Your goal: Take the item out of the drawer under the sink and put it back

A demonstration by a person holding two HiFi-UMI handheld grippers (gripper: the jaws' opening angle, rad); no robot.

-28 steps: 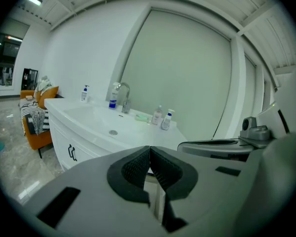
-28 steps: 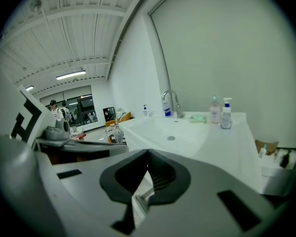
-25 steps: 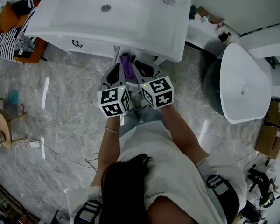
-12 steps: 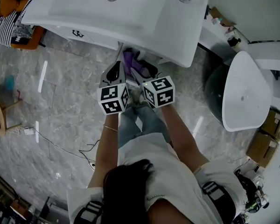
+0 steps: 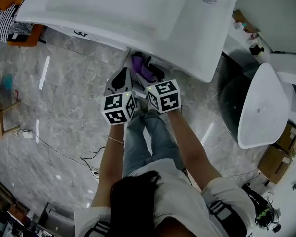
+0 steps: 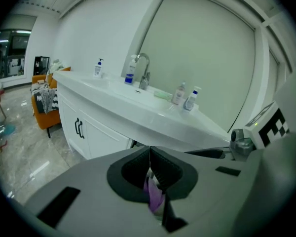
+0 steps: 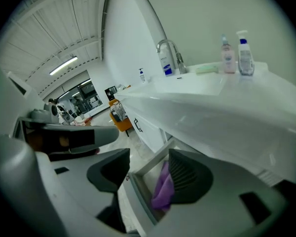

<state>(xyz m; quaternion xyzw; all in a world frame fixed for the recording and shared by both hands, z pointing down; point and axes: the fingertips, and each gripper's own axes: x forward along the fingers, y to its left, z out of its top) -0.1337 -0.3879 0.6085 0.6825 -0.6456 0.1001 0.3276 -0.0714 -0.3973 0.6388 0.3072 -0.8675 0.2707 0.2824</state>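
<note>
Item: purple cloth [image 7: 163, 189]; location: inside the open drawer [image 7: 138, 197] under the sink counter [image 5: 187, 38], close behind the drawer's near rim; its longer run lies roughly near to far, about in line with the reach of the tongs.

Left tongs [image 6: 150, 157]: closed pad to pad at the tips; a sliver of purple shows in the slit below them; whether any cloth is nipped there cannot be told.

Right tongs [image 7: 149, 157]: wide open, nothing held; the drawer rim crosses the gap; the cloth sits low between the pads, hard against the right pad and well clear of the left one.

Key relation: in the head view the cloth lies to the right of the left tongs and just beyond the right tongs; the right tongs are judged the nearer and better placed.

Judgement: a grasp would likely call for a drop into the drawer and a small shift right to centre the cloth; the near rim is the likely snag.
</note>
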